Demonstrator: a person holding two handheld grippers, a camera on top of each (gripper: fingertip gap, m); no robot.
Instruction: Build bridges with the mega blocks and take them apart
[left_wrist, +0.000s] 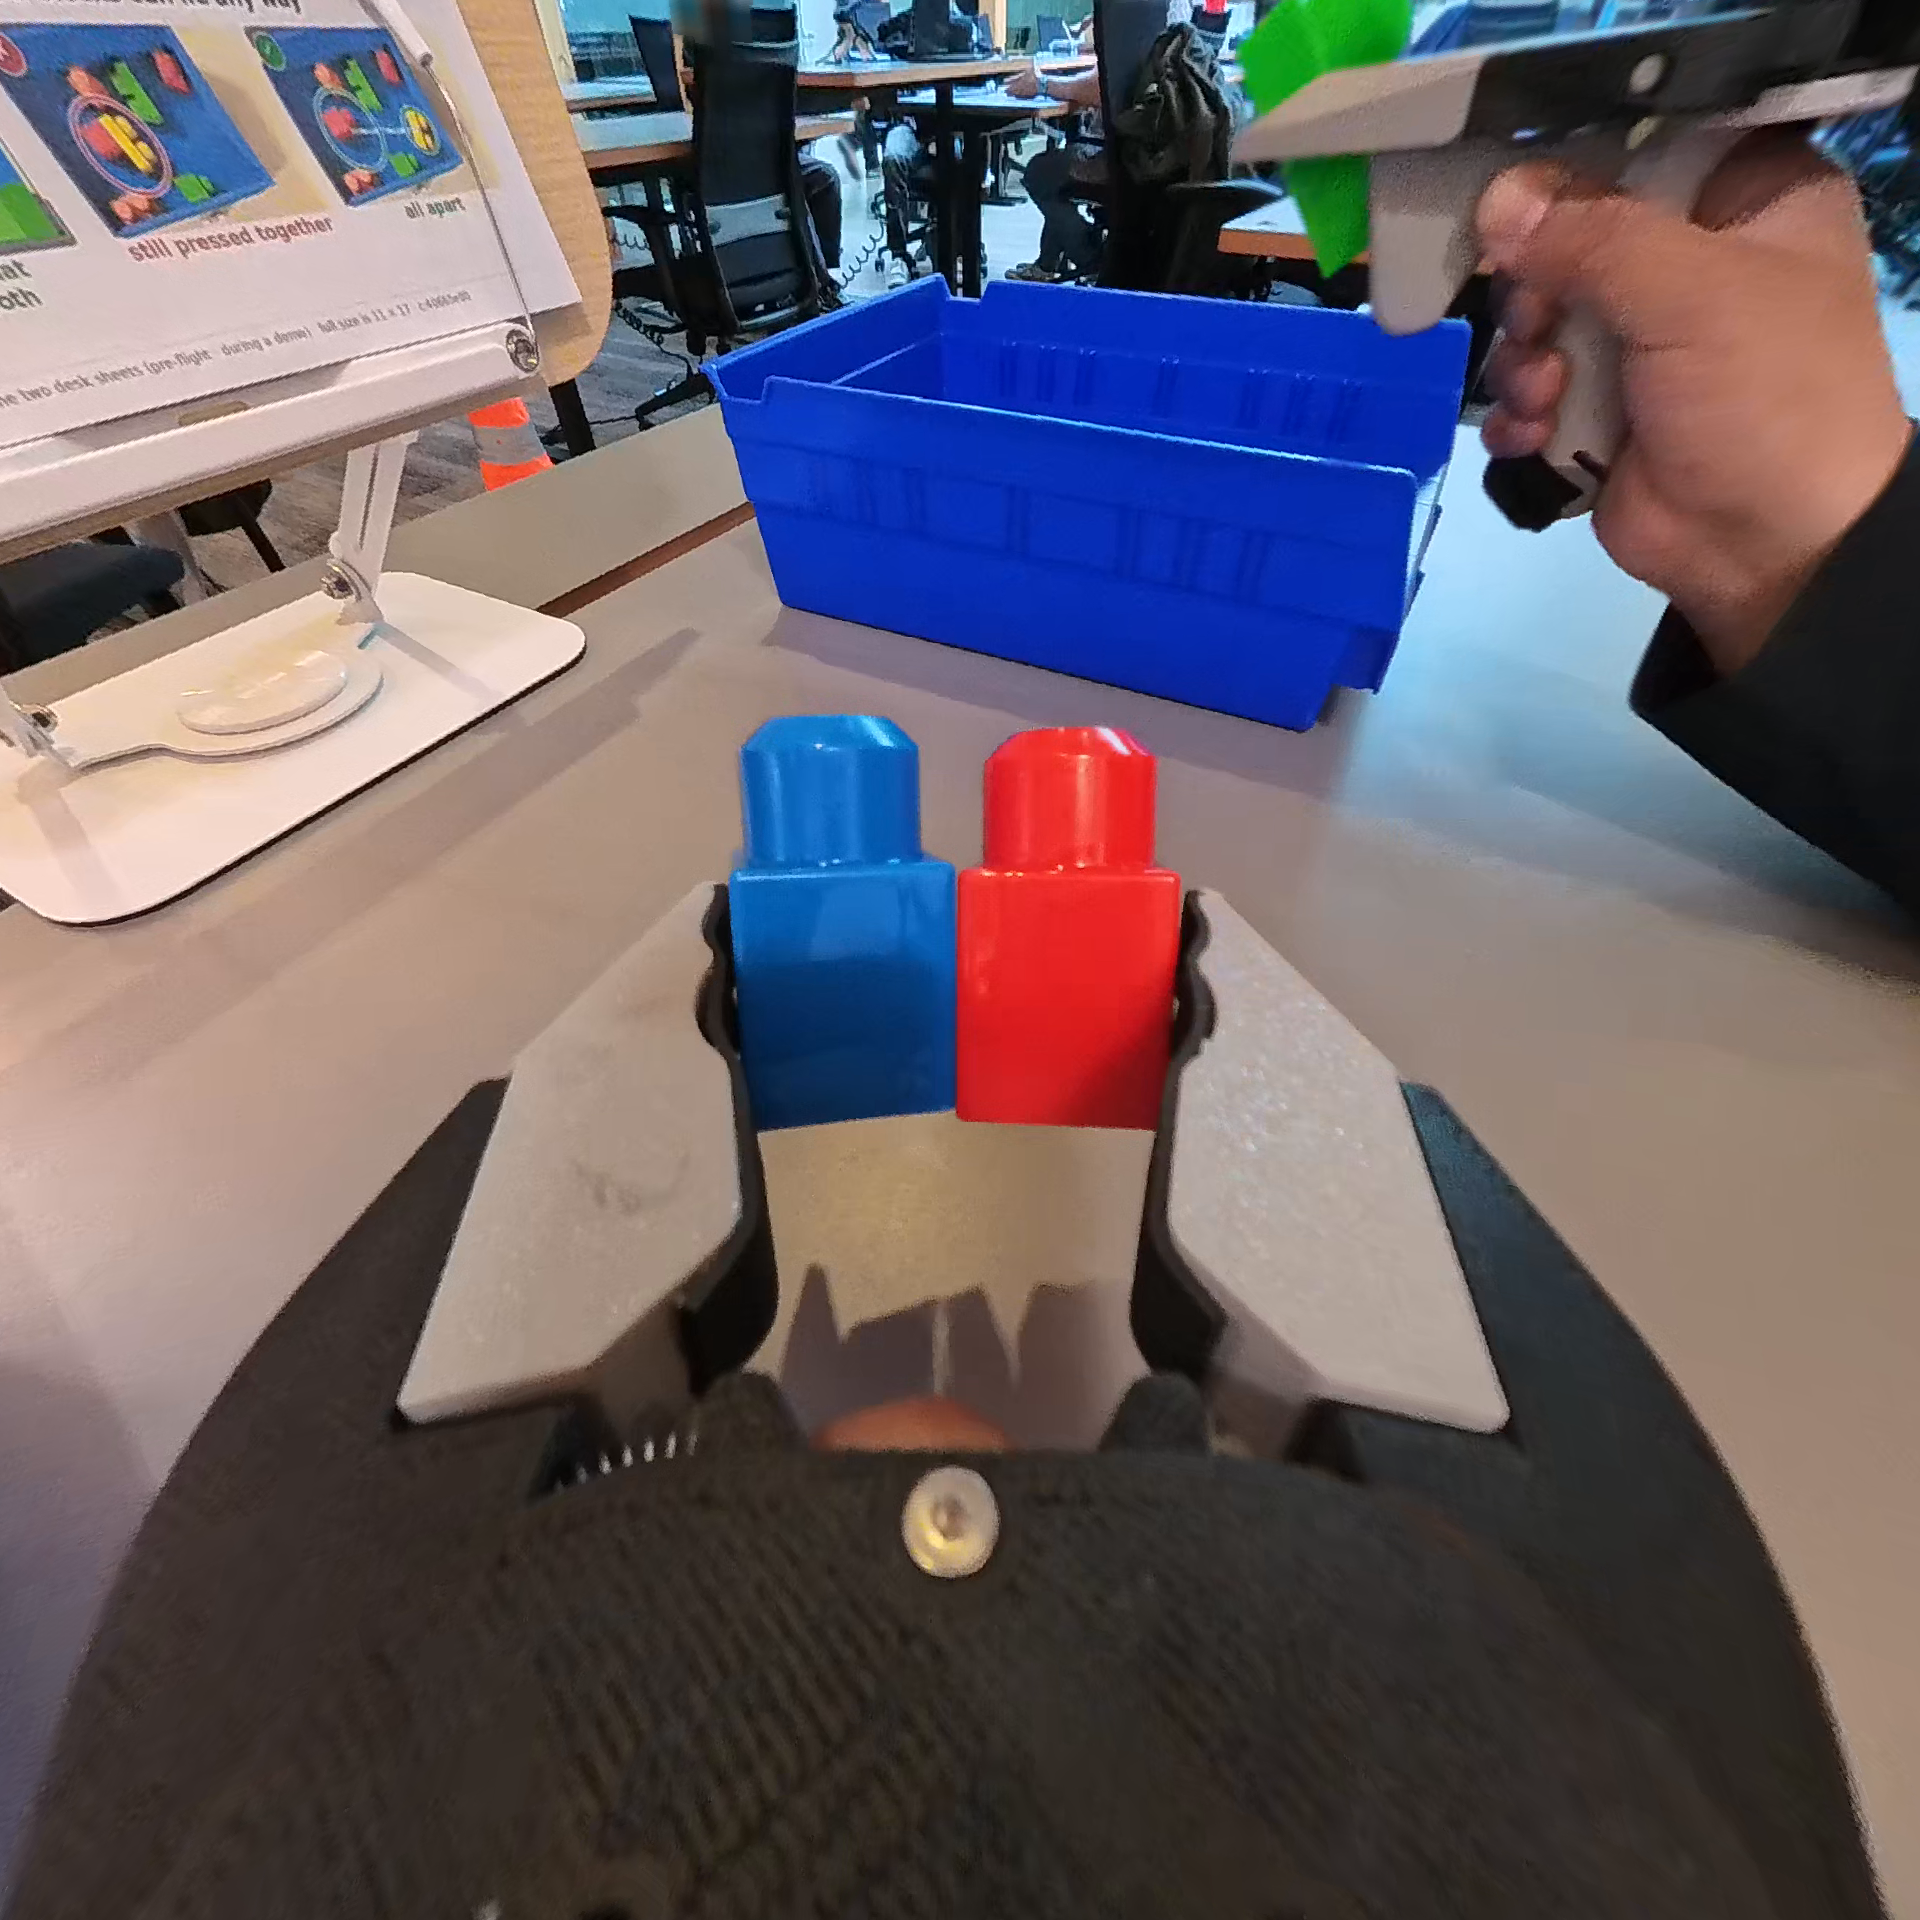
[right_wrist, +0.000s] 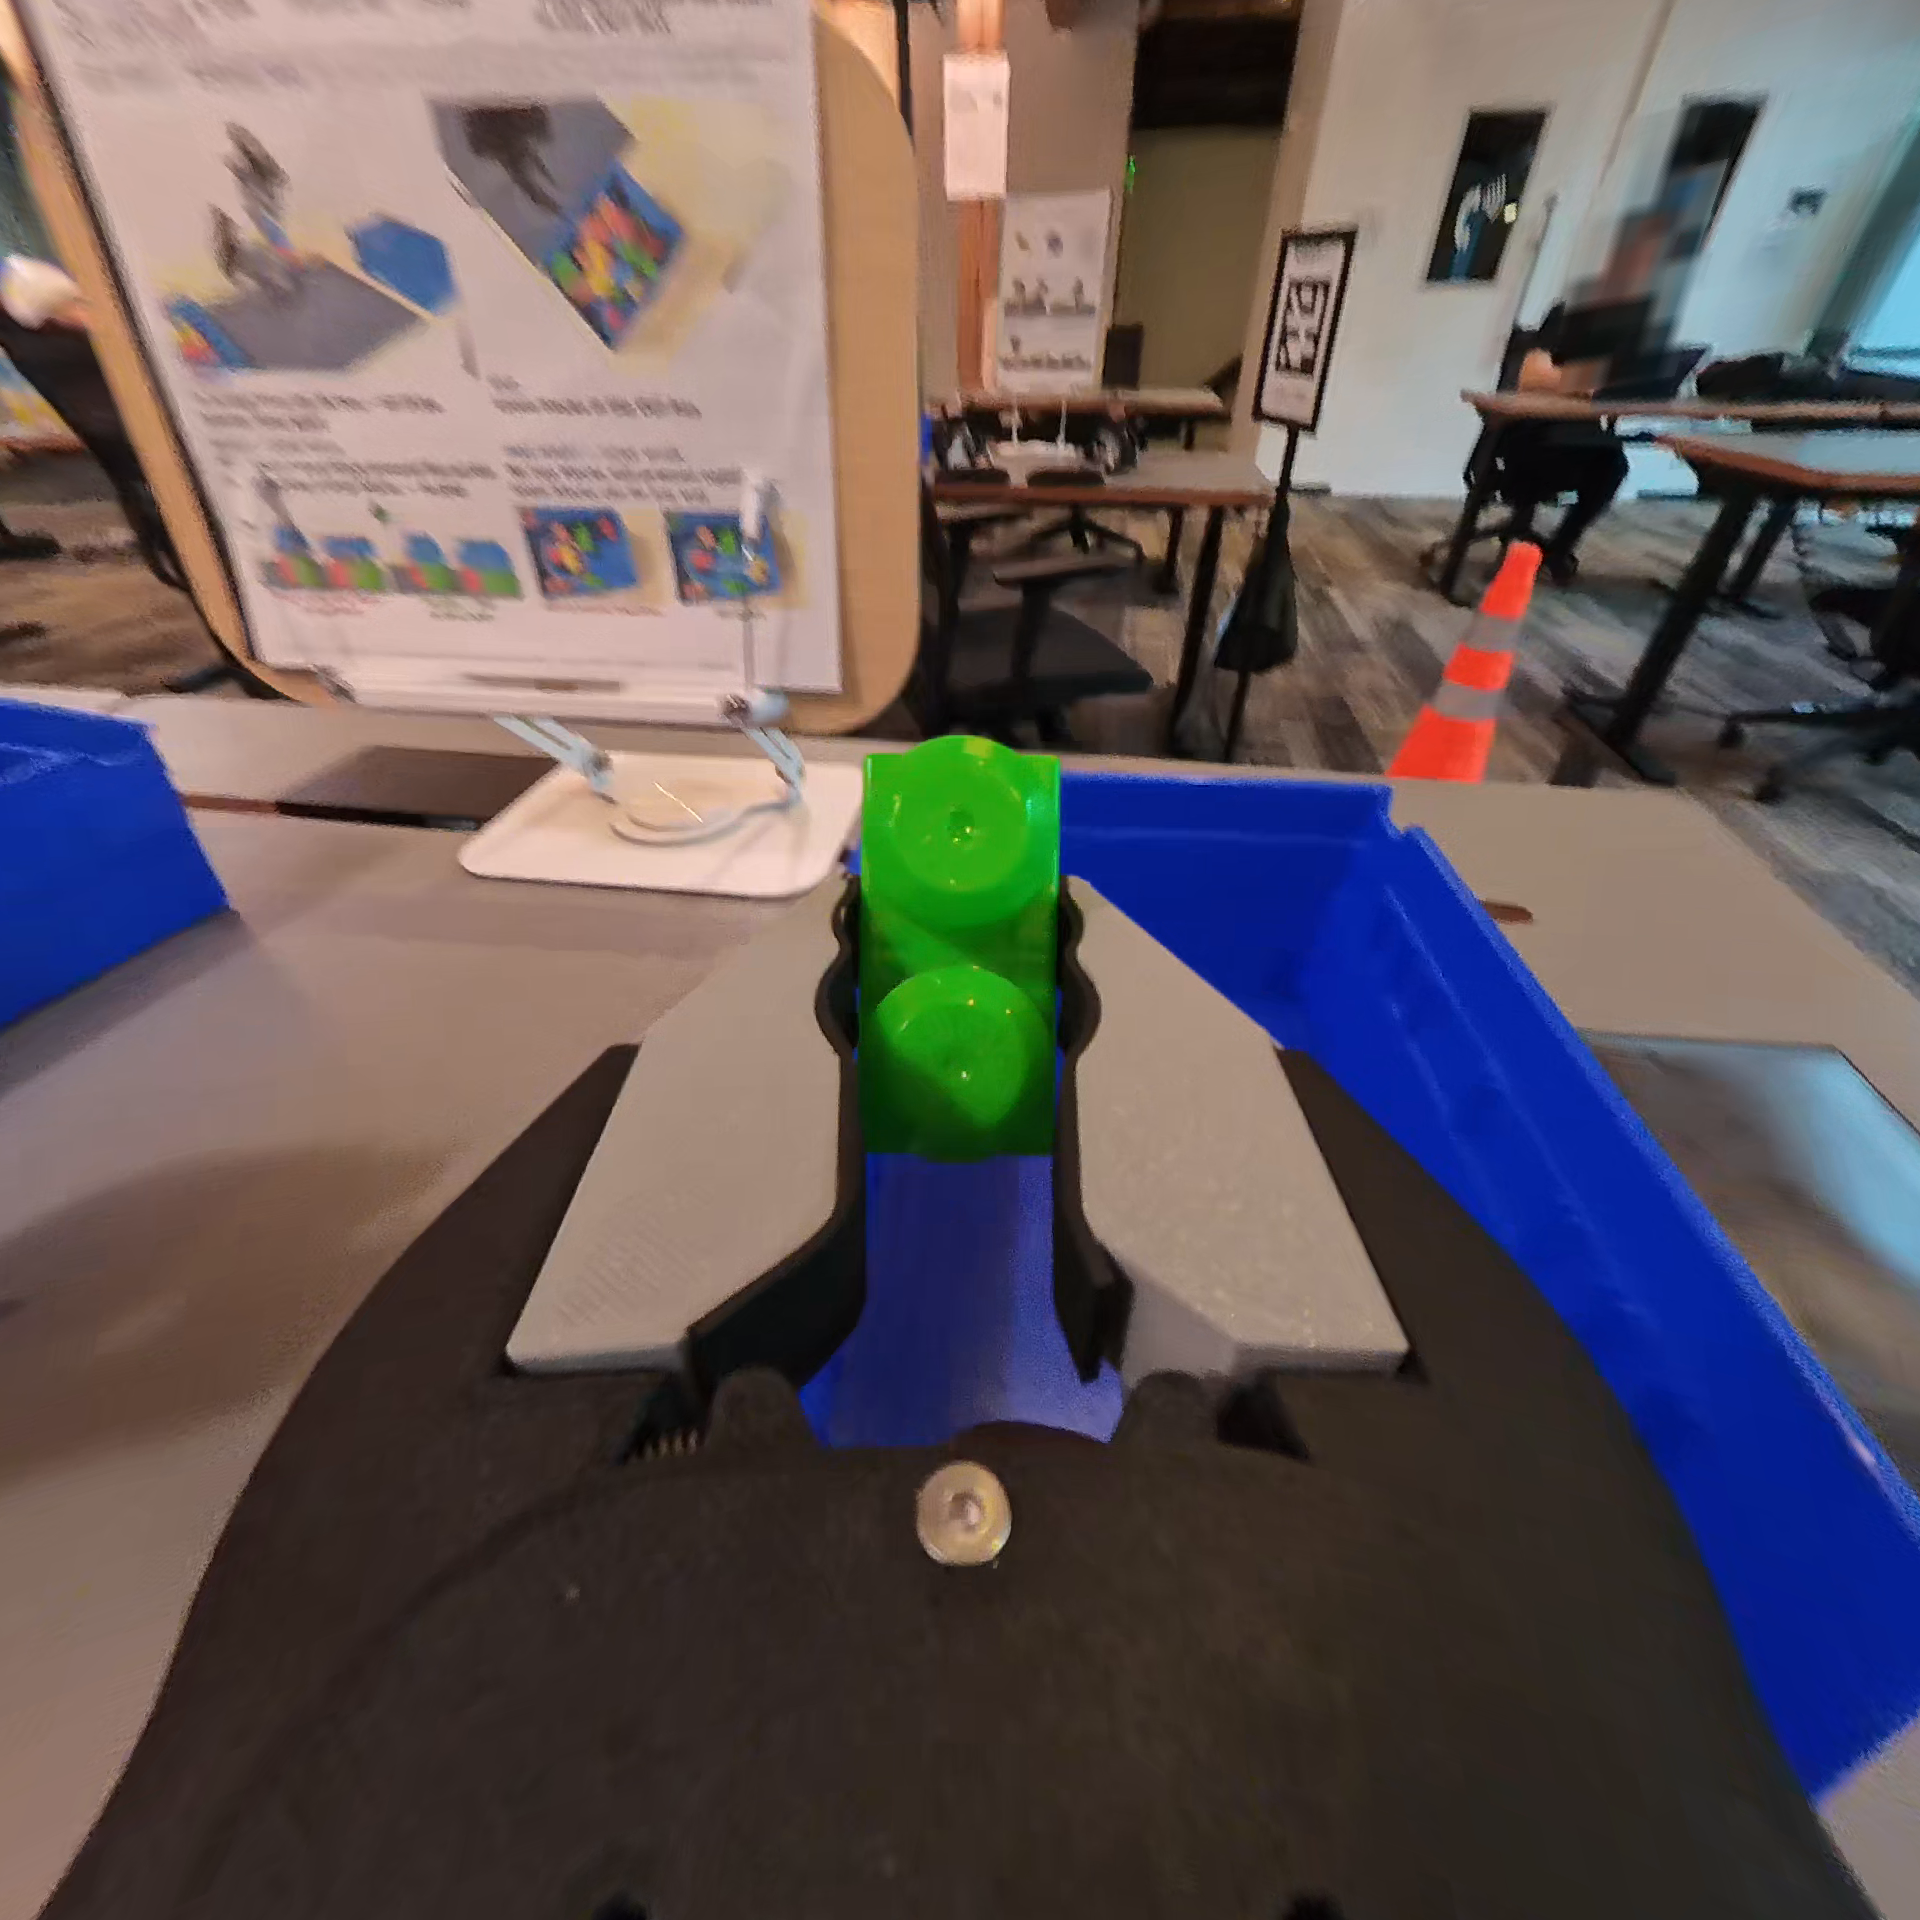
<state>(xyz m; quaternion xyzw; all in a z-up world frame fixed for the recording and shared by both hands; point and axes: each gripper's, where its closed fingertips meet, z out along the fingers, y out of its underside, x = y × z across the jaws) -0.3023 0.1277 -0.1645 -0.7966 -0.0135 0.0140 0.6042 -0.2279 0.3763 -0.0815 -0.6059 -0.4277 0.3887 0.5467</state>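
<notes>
**Inspector:** Report the finishes.

**Operator:** At my left gripper (left_wrist: 954, 997), the blue block (left_wrist: 840, 987) and red block (left_wrist: 1068, 992) read as glossy moulded plastic with sharp highlights. My fingers (left_wrist: 603, 1153) look like matt grey printed plastic, finely grained; the body is rough black, with a shiny metal screw (left_wrist: 950, 1522) at 6 o'clock.

**Inspector:** Surroundings?

**Operator:** The table (left_wrist: 1507, 1039) is smooth grey with a soft sheen. At 1 o'clock, the bin (left_wrist: 1081, 540) is semi-gloss blue plastic. At 10 o'clock, a paper sheet (left_wrist: 239, 208) on a smooth white stand (left_wrist: 301, 707).

**Inspector:** Right side?

**Operator:** The green block (right_wrist: 961, 956) is glossy, slightly translucent plastic.
</notes>
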